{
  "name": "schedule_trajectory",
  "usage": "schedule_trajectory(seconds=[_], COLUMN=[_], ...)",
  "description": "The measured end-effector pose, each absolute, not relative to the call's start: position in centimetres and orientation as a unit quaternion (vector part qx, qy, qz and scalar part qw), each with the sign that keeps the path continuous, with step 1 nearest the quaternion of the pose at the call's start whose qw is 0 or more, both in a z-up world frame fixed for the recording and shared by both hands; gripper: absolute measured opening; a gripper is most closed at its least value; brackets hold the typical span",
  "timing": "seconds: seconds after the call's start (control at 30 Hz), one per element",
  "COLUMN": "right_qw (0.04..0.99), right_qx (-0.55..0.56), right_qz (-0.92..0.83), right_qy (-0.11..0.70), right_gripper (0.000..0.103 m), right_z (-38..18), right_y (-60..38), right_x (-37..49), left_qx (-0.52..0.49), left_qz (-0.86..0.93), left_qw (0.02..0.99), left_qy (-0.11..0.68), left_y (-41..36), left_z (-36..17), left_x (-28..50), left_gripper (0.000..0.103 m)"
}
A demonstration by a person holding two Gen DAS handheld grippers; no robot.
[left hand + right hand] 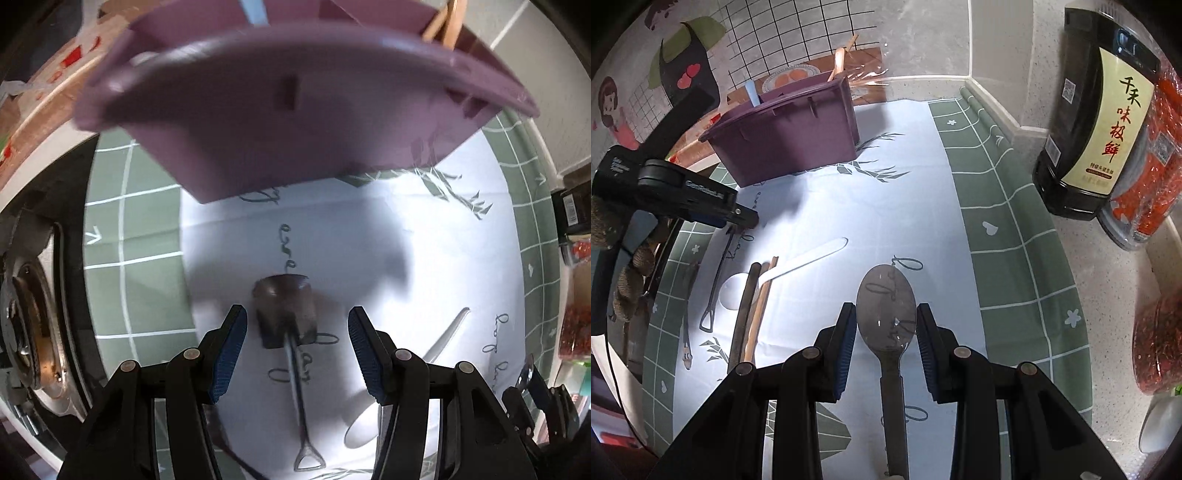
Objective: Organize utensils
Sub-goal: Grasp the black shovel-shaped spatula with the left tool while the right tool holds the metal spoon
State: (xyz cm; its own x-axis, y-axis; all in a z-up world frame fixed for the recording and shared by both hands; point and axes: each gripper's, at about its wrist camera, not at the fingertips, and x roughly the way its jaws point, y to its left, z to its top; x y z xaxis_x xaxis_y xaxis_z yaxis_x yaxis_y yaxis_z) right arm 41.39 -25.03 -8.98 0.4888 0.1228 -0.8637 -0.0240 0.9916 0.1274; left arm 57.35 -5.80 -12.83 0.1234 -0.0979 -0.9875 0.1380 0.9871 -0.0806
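Observation:
A purple utensil holder (790,136) stands at the back of the cloth, with a blue handle (751,92) and wooden sticks (838,62) in it. My right gripper (886,343) is shut on a metal spoon (886,306). Its bowl sits between the pads and its handle runs back towards the camera. My left gripper (295,314) points down, open, over a dark shovel-shaped spoon (286,314) that lies on the cloth between its fingers without touching them. The holder (295,122) fills the top of the left wrist view. A white spoon (439,347) lies to the right.
On the white cloth with a green checked border (997,221) lie the white spoon (783,269), a dark chopstick (746,314) and a wooden one (761,306). A soy sauce bottle (1097,122) and red chilli packs (1156,177) stand right. A stove burner (29,325) lies left.

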Motion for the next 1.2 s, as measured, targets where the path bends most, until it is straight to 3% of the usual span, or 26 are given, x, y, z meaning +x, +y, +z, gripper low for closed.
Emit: schedule_trajectory(seconds=[0.07,0.17,0.23,0.83,1.2], right_qw=[0.861,0.860,0.858,0.865,0.871], right_qx=[0.049,0.050,0.051,0.019,0.023], right_qz=[0.042,0.041,0.040,0.067,0.068], right_qy=[0.505,0.507,0.509,0.497,0.487], right_gripper=[0.030,0.030,0.030,0.030,0.030], right_z=[-9.1,-9.2,-9.4,-7.3,-5.9], right_y=[-25.1,-25.3,-25.3,-21.6,-20.7], right_x=[41.3,41.4,41.4,41.3,40.9], left_qx=[0.027,0.038,0.031,-0.008,-0.051], left_qz=[-0.079,-0.060,-0.059,-0.134,-0.143], left_qw=[0.752,0.763,0.767,0.867,0.892], left_qy=[0.654,0.643,0.638,0.479,0.426], left_y=[-6.1,-6.1,-5.9,-0.7,2.1], left_z=[-12.8,-12.6,-12.5,-5.3,-3.2], left_x=[57.4,57.1,56.9,43.8,39.4], left_gripper=[0.057,0.038,0.035,0.033,0.033])
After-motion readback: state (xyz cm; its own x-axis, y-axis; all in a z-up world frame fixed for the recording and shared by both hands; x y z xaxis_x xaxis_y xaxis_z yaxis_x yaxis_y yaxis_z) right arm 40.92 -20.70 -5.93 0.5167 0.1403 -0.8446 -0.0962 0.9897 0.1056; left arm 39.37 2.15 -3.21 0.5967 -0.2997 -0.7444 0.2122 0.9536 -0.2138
